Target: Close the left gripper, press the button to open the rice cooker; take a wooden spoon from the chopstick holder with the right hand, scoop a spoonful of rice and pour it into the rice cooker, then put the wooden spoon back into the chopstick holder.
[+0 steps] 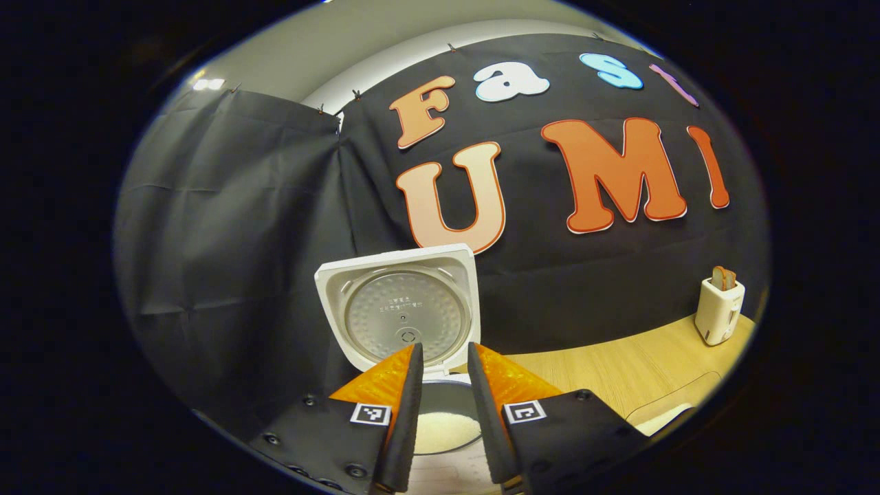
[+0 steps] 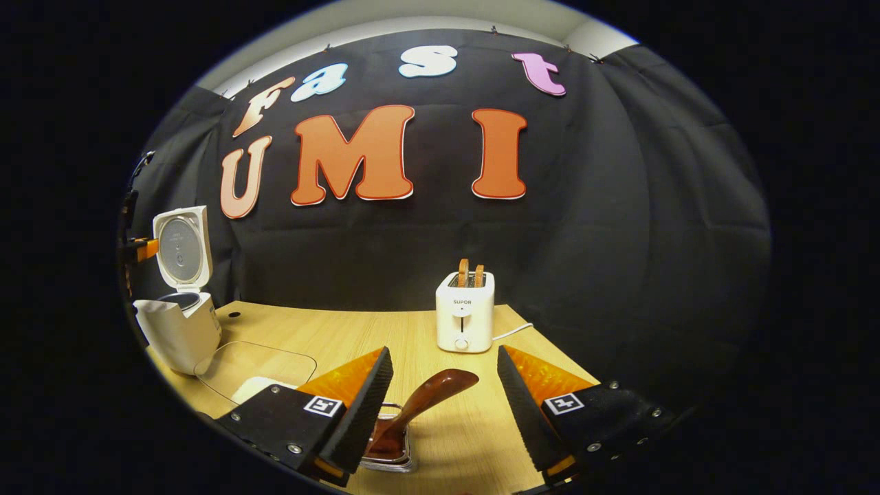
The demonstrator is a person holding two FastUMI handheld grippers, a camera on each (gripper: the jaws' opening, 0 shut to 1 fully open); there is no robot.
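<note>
The white rice cooker (image 1: 412,275) stands with its lid (image 1: 405,313) swung up, and white rice (image 1: 447,427) lies in its inner pot. My left gripper (image 1: 445,347) hovers just in front of and above the pot; its fingers stand a narrow gap apart and hold nothing. In the right gripper view the cooker (image 2: 180,330) sits at the far left of the table. A brown wooden spoon (image 2: 430,397) leans bowl-up out of the metal chopstick holder (image 2: 390,454). My right gripper (image 2: 443,352) is open around the spoon without touching it.
A white toaster (image 2: 465,313) holding two slices stands at the back of the wooden table (image 2: 357,337); its cord runs right. A clear container (image 2: 254,368) with rice lies between the cooker and the holder. The toaster (image 1: 718,309) also shows far right.
</note>
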